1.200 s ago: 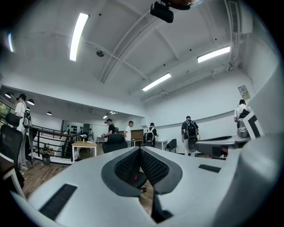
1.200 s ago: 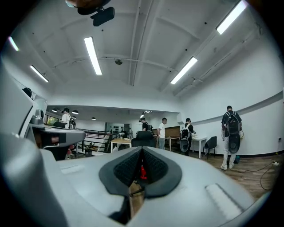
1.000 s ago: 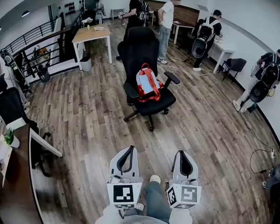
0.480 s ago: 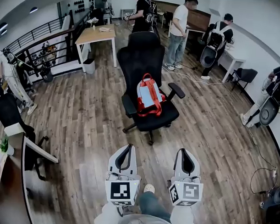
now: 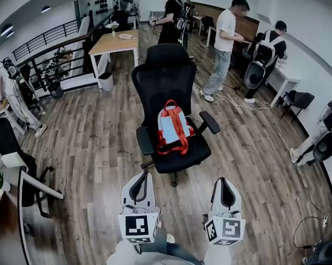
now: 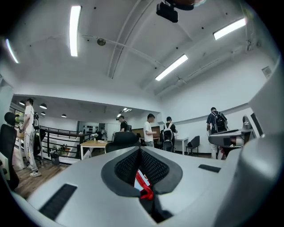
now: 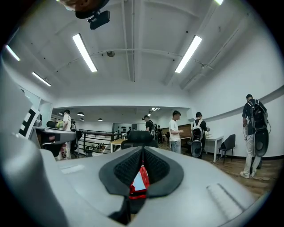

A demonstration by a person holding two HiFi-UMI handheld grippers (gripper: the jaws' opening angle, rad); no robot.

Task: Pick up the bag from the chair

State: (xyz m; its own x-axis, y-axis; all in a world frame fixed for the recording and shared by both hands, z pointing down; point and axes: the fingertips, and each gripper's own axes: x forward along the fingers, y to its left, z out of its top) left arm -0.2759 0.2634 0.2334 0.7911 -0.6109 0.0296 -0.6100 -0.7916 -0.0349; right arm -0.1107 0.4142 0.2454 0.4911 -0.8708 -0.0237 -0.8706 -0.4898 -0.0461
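A red and light blue bag [image 5: 172, 128] stands on the seat of a black office chair [image 5: 168, 75], leaning on its backrest, in the middle of the head view. My left gripper [image 5: 144, 176] and right gripper [image 5: 224, 180] hover side by side over the wooden floor, short of the chair's front. Both point at the chair. Both are shut, with nothing held. In the left gripper view the bag [image 6: 141, 182] shows through the gap below the closed tips of the left gripper [image 6: 140, 148]. The right gripper view shows the bag [image 7: 140, 181] the same way under the right gripper [image 7: 143, 147].
A wooden table [image 5: 116, 43] and a bin [image 5: 106, 81] stand behind the chair at the left. Several people stand at the back, one in a white shirt [image 5: 226, 39]. Another black chair [image 5: 8, 145] and a white desk edge [image 5: 42, 186] are at the left. A cable [image 5: 237, 104] lies on the floor.
The chair and bag have come nearer and lower in the head view. Both grippers stay shut and side by side.
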